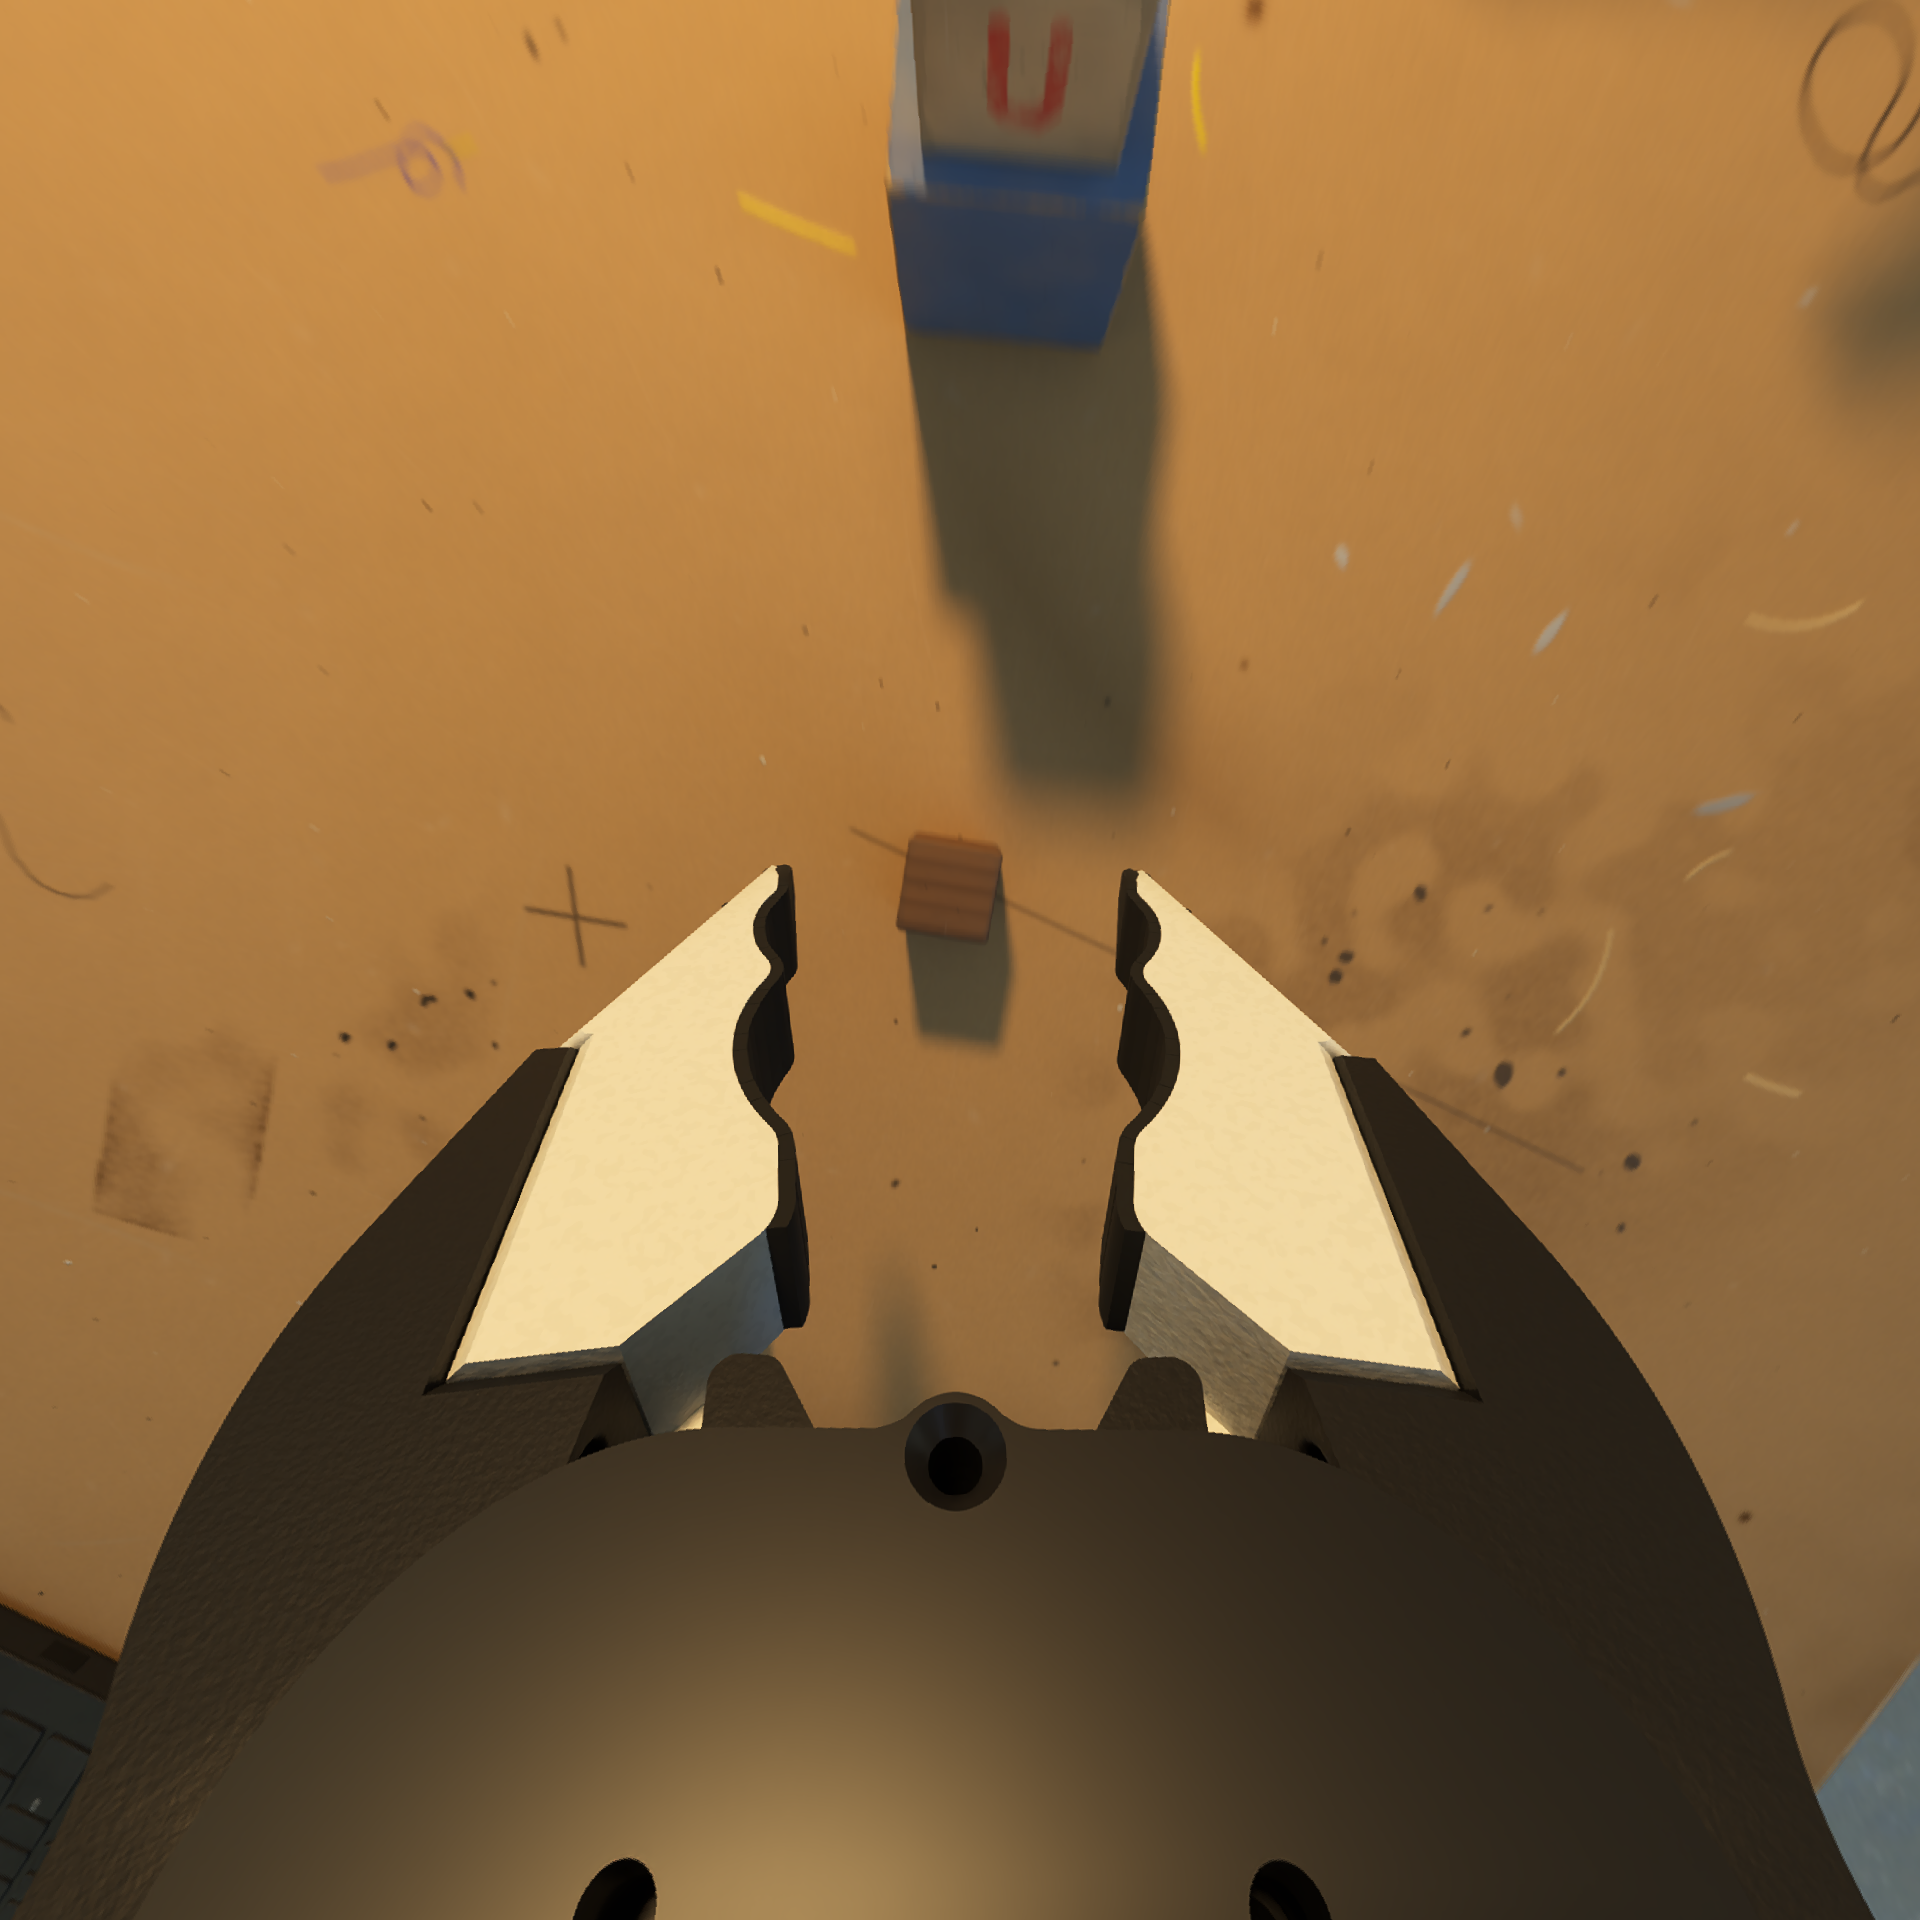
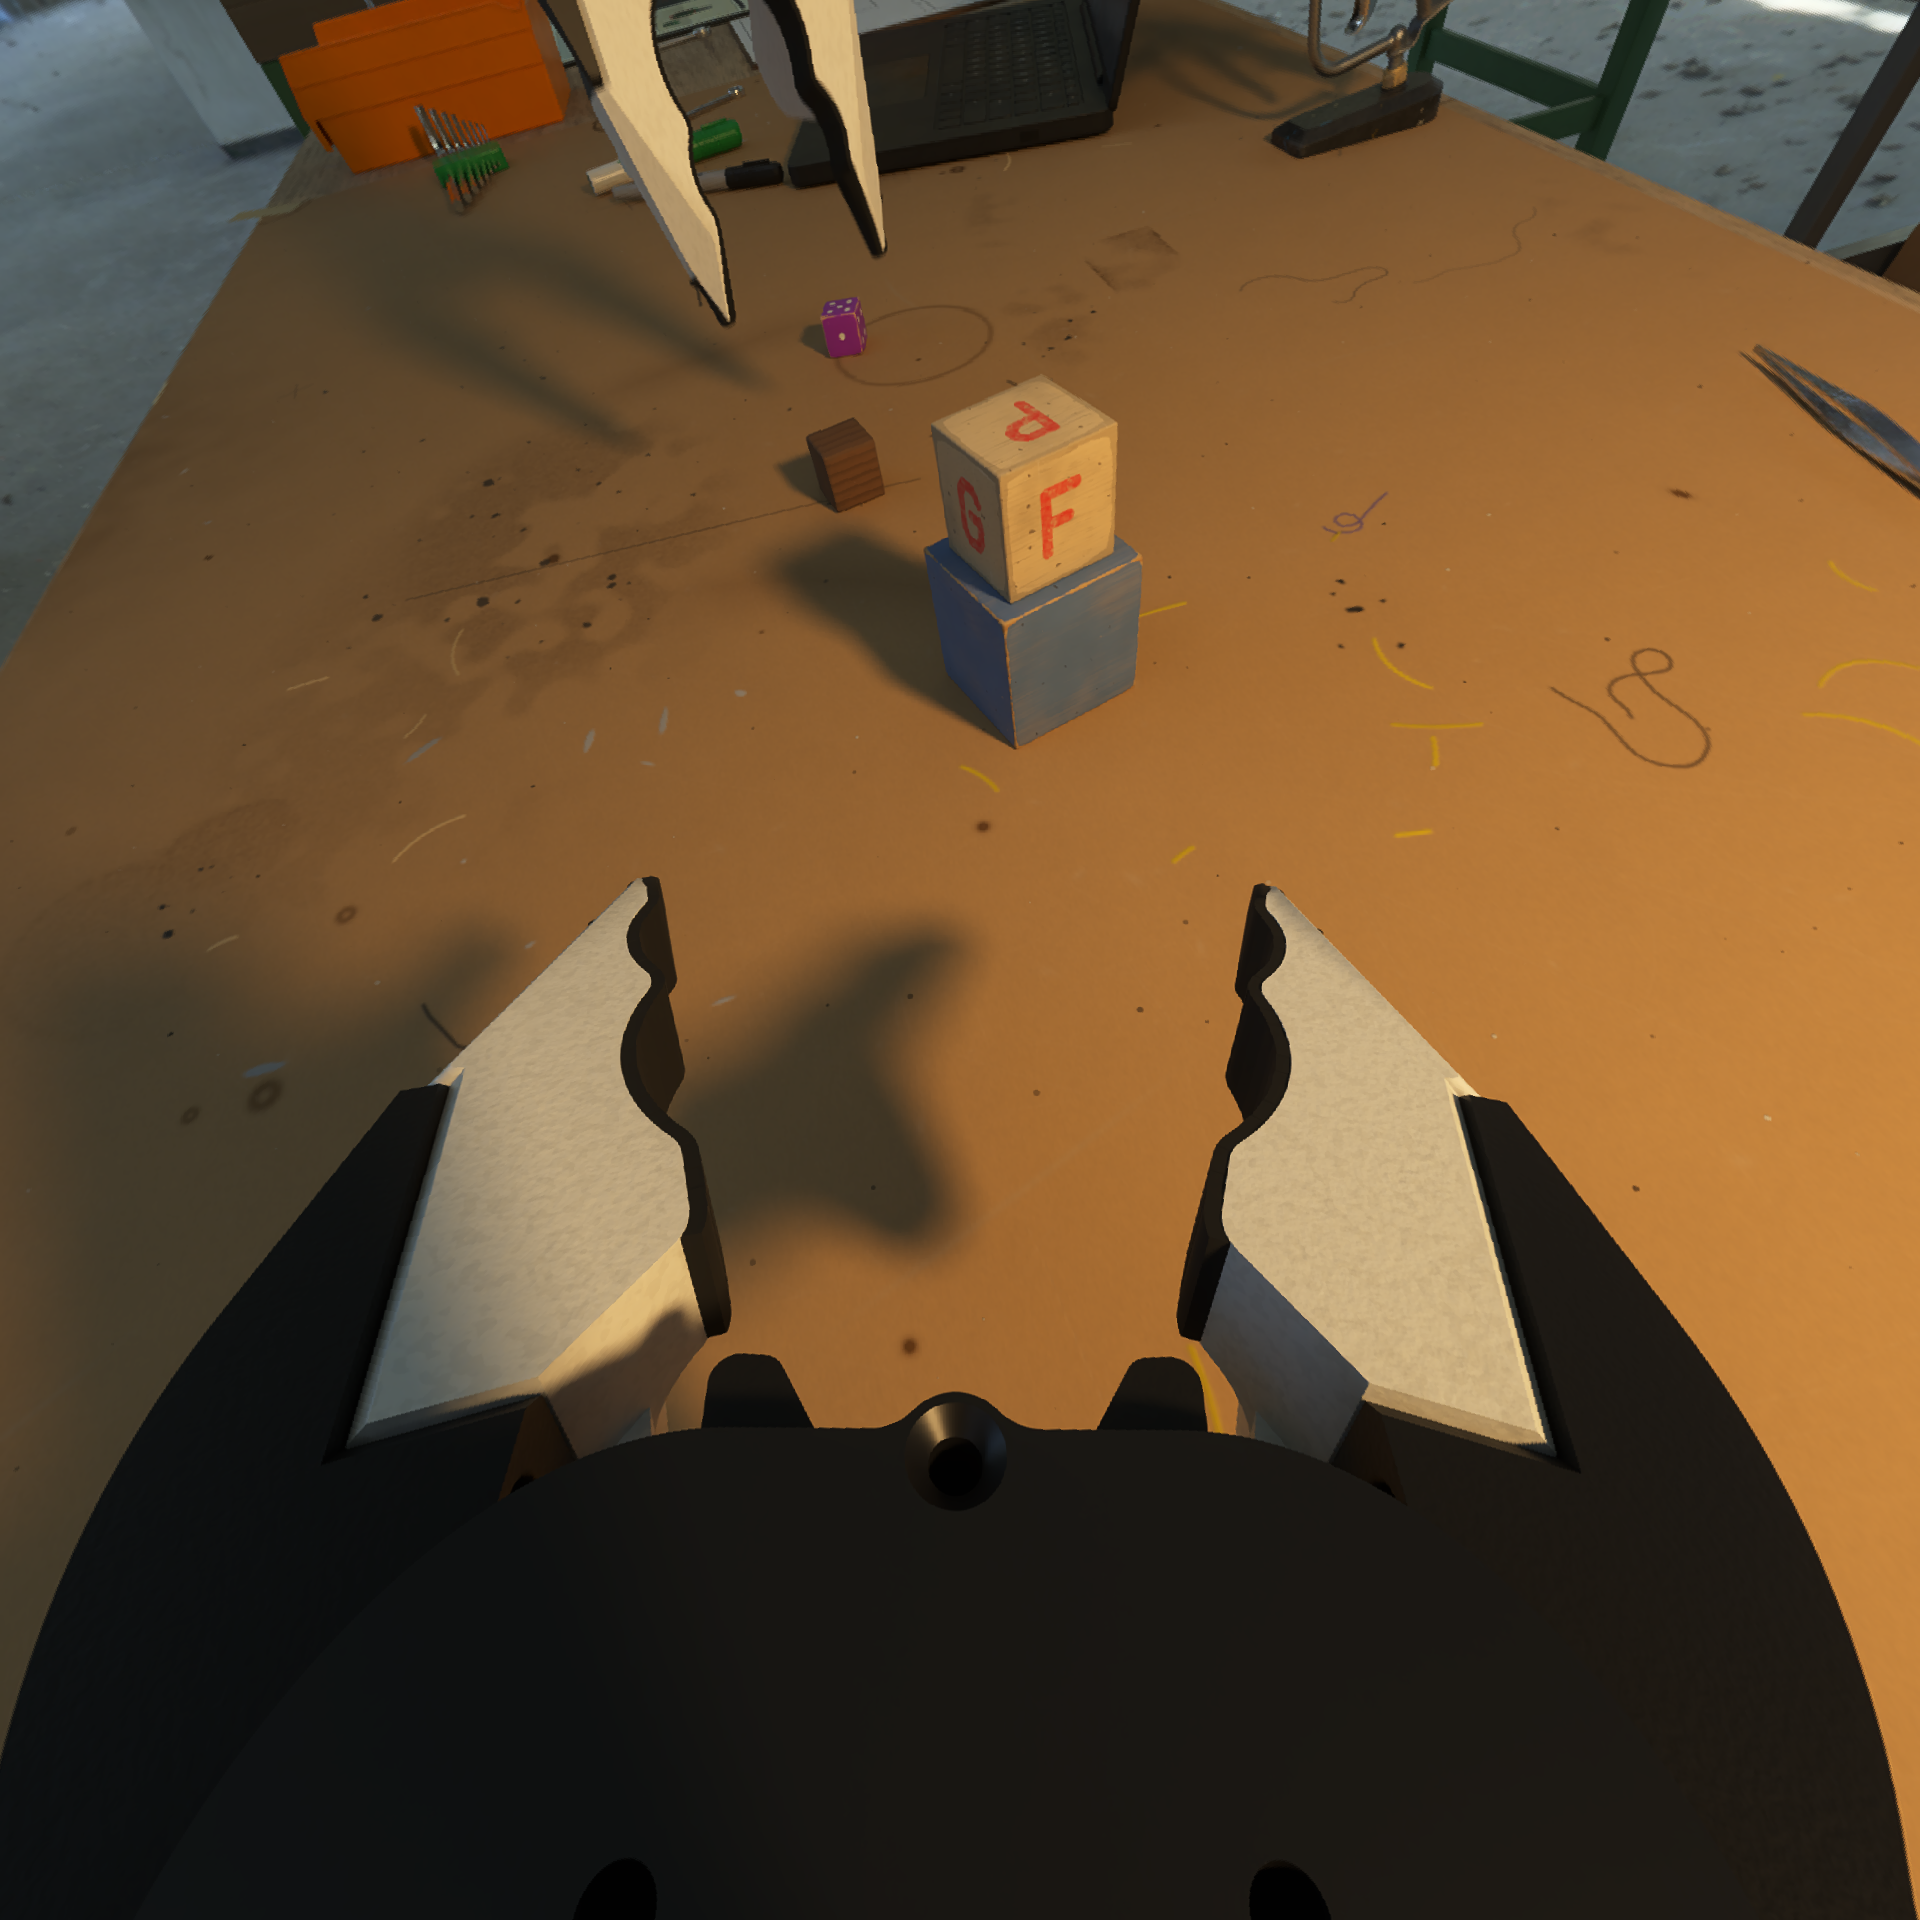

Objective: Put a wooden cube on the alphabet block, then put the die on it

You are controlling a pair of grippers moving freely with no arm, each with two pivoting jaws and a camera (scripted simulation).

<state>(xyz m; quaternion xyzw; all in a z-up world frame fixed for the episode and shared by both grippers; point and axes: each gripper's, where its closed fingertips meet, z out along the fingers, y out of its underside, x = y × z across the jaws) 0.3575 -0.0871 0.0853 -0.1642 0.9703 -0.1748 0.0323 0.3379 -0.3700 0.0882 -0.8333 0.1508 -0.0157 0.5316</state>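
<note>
Occlusion first: alphabet block point(image 1: 1029, 78) is cut off by the frame top in the left wrist view and blurred; die point(image 2: 843, 326) doesn't show there at all. Alphabet block sits on a blue cube point(image 2: 1039, 649), corners twisted off square. Brown wooden cube point(image 1: 950, 886) lies on the table point(image 2: 1351, 935) just beside the stack, die farther behind it. Laptop point(image 2: 997, 83), orange box point(image 2: 426, 73), markers at the table's far end. Left gripper point(image 1: 956, 883) hangs above the wooden cube, fingers apart, cube framed between the tips, not touching. Right gripper point(image 2: 956, 888) spread wide, empty, well short of the stack.
</note>
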